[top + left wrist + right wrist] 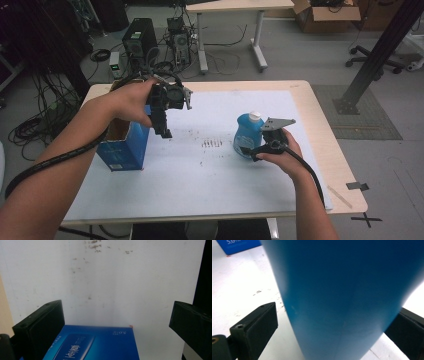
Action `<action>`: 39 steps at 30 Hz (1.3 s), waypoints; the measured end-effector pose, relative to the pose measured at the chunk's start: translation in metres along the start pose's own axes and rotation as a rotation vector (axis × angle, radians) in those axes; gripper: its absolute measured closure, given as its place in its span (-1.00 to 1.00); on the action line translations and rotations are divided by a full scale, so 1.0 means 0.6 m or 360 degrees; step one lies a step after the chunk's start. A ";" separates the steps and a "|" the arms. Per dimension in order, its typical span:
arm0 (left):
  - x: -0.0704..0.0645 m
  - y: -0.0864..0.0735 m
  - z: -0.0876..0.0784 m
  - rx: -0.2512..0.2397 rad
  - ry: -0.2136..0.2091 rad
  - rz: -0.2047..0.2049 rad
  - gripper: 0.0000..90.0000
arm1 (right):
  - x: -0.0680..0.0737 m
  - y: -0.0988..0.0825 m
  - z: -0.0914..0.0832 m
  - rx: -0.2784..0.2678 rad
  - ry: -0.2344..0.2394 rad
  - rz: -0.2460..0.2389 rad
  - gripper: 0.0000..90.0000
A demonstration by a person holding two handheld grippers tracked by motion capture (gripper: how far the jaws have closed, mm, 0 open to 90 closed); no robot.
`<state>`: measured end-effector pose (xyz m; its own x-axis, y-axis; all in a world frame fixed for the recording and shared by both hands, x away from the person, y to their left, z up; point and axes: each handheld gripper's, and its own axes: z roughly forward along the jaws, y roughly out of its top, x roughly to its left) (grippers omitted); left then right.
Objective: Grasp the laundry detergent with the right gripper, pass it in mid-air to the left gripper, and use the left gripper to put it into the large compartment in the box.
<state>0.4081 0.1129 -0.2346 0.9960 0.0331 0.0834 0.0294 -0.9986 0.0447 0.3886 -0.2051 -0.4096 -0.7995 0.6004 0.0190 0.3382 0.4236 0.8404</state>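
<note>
We see the blue box (123,145) standing open-topped, well left of the blue bottle (247,134). Left gripper (165,131) hangs just right of the box, above the white mat (200,175), jaws spread, nothing between. Bottle (white cap) stands upright on the mat; right gripper (255,152) at its base, jaws spread around it, contact unclear.
</note>
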 end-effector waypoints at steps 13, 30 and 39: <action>-0.001 -0.007 0.002 -0.0010 -0.0002 -0.0004 -1.00 | 0.004 -0.006 0.005 -0.0099 -0.0090 0.0047 -0.81; -0.006 -0.006 -0.001 -0.0006 0.0002 0.0002 -1.00 | 0.009 -0.008 0.009 -0.0114 -0.0089 0.0019 -0.64; -0.008 -0.006 -0.001 -0.0008 0.0001 -0.0001 -1.00 | 0.013 -0.010 0.012 -0.0147 -0.0107 0.0024 -0.52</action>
<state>0.4034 0.1162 -0.2346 0.9959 0.0337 0.0840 0.0296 -0.9983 0.0497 0.3839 -0.1982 -0.4186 -0.7587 0.6515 -0.0019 0.3000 0.3519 0.8867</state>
